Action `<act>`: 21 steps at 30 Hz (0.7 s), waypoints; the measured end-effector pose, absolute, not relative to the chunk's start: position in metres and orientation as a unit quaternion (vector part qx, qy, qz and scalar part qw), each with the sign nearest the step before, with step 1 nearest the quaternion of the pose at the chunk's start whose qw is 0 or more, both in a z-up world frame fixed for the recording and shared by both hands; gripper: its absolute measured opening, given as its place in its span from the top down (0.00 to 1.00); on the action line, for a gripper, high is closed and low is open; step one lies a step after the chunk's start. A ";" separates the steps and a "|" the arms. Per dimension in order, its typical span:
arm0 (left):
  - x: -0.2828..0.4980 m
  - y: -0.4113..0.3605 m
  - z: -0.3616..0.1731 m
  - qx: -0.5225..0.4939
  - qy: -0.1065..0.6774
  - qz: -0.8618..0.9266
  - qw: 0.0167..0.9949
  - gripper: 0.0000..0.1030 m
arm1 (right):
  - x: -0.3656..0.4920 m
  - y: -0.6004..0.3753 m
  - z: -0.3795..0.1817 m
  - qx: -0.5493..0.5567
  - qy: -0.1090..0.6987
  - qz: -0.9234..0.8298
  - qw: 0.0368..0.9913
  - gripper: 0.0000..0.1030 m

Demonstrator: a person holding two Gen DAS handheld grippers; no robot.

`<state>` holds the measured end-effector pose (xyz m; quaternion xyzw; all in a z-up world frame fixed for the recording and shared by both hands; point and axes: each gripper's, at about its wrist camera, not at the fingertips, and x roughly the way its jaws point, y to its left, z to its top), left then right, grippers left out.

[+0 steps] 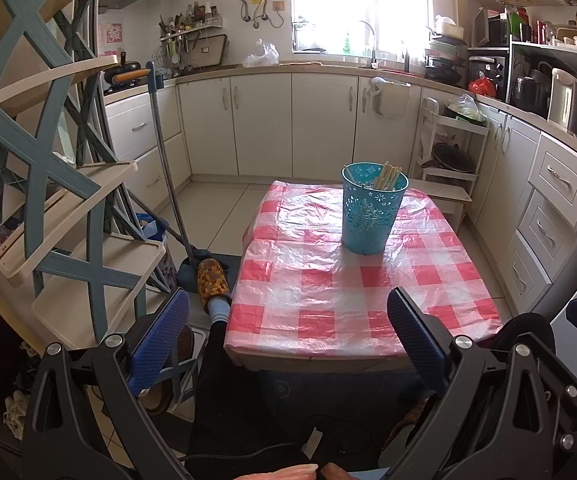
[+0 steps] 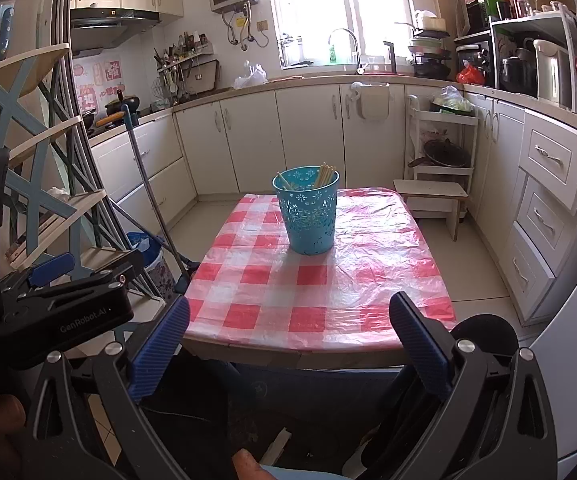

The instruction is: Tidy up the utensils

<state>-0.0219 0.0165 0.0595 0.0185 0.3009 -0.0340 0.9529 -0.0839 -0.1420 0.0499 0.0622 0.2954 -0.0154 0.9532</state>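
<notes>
A turquoise perforated basket [image 1: 370, 212] stands on the far part of a table with a red-and-white checked cloth [image 1: 328, 292]. Several pale chopsticks [image 1: 388, 178] stand in it, leaning right. In the right wrist view the basket [image 2: 308, 212] and chopsticks [image 2: 325, 175] show too, on the same table [image 2: 308, 292]. My left gripper [image 1: 288, 304] is open and empty, held before the table's near edge. My right gripper [image 2: 288, 308] is open and empty, also short of the near edge. The left gripper's body [image 2: 68, 304] shows at the left of the right wrist view.
A blue-and-cream shelf rack [image 1: 68, 200] stands close on the left, with a mop [image 1: 168, 160] beside it. White cabinets [image 1: 288, 124] line the walls. A small stool [image 2: 432, 196] and a trolley [image 2: 444, 144] stand behind the table on the right.
</notes>
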 end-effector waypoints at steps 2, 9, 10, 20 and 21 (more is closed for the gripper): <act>-0.023 0.015 0.060 0.020 0.300 -0.034 0.953 0.08 | -0.083 -0.142 0.049 0.063 0.298 -0.014 0.952 0.07; -0.023 0.014 0.058 0.023 0.302 -0.037 0.952 0.08 | -0.083 -0.141 0.043 0.063 0.308 -0.011 0.949 0.07; -0.023 0.014 0.058 0.022 0.302 -0.037 0.952 0.08 | -0.083 -0.141 0.042 0.062 0.309 -0.011 0.949 0.07; -0.020 0.014 0.053 0.021 0.305 -0.031 0.952 0.08 | -0.081 -0.142 0.038 0.065 0.312 -0.013 0.948 0.07; -0.020 0.013 0.052 0.021 0.305 -0.031 0.952 0.08 | -0.081 -0.143 0.037 0.066 0.311 -0.014 0.948 0.07</act>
